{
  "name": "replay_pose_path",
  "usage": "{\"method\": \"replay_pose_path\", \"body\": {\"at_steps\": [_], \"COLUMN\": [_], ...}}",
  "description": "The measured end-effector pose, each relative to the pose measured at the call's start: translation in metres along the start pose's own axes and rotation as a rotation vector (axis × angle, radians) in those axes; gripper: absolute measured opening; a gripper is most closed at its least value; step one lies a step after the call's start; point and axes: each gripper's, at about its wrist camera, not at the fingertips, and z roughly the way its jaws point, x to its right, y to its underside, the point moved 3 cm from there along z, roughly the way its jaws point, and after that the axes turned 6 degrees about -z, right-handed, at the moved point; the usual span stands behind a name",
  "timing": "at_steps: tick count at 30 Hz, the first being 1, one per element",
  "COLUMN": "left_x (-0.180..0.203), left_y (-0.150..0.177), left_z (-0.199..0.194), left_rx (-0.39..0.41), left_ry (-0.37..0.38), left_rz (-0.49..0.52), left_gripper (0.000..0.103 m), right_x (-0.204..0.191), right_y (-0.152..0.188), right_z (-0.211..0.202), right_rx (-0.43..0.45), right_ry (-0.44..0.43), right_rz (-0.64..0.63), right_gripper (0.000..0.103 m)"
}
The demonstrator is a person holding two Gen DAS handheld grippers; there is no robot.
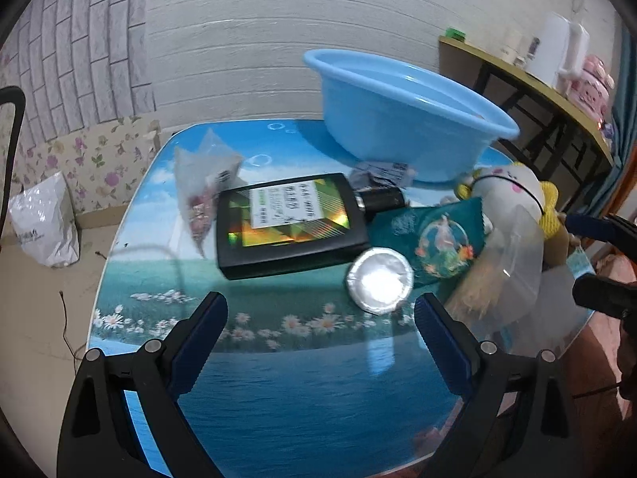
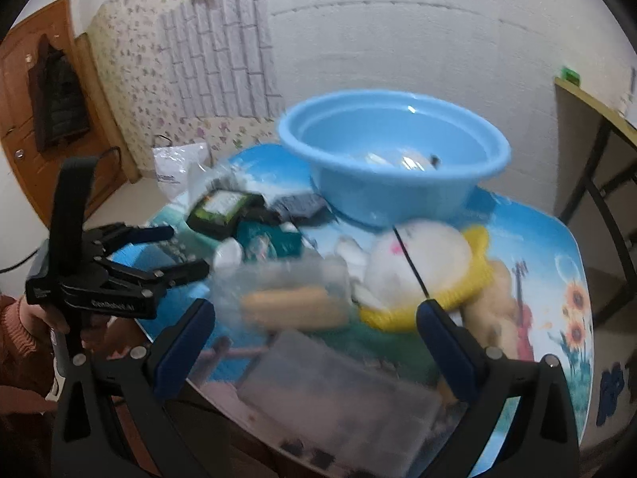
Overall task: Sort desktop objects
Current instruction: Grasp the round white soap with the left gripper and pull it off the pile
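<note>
Blue plastic basin [image 1: 402, 119] stands at the far side of the worktop [image 1: 278, 378], with a black flat bottle [image 1: 286, 225], a teal packet [image 1: 438, 239] and a foil-lidded cup [image 1: 380, 281] in front of it. The left tool [image 1: 320, 342] is wide open and holds nothing. The right tool [image 2: 314, 342] is also wide open, empty, above a clear box [image 2: 338, 394] near a white plush toy [image 2: 418, 267]

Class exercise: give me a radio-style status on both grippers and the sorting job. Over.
Left gripper open, empty, above table. Right gripper open, empty, over clutter. Blue basin at back, black flask unsorted. Plush toy crowds right side.
</note>
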Motion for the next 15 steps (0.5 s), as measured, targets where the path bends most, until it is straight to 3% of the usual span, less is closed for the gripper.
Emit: {"method": "replay_pose_path", "body": {"at_steps": [5, 8, 15], "left_x": [0.011, 0.017, 0.030], "left_y": [0.003, 0.004, -0.004], "left_z": [0.006, 0.010, 0.018], "left_rx": [-0.013, -0.018, -0.013], "left_ry": [0.004, 0.003, -0.012], "left_rz": [0.031, 0.040, 0.077], "left_gripper": [0.095, 0.095, 0.095], "right_x": [0.004, -0.003, 0.002], "right_y": [0.029, 0.037, 0.050], "right_z": [0.000, -0.003, -0.001], "right_rx": [-0.072, -0.091, -0.122], "right_ry": [0.006, 0.061, 0.097], "right_rz": [0.062, 0.029, -0.019], "right_gripper": [0.103, 0.103, 0.103]}}
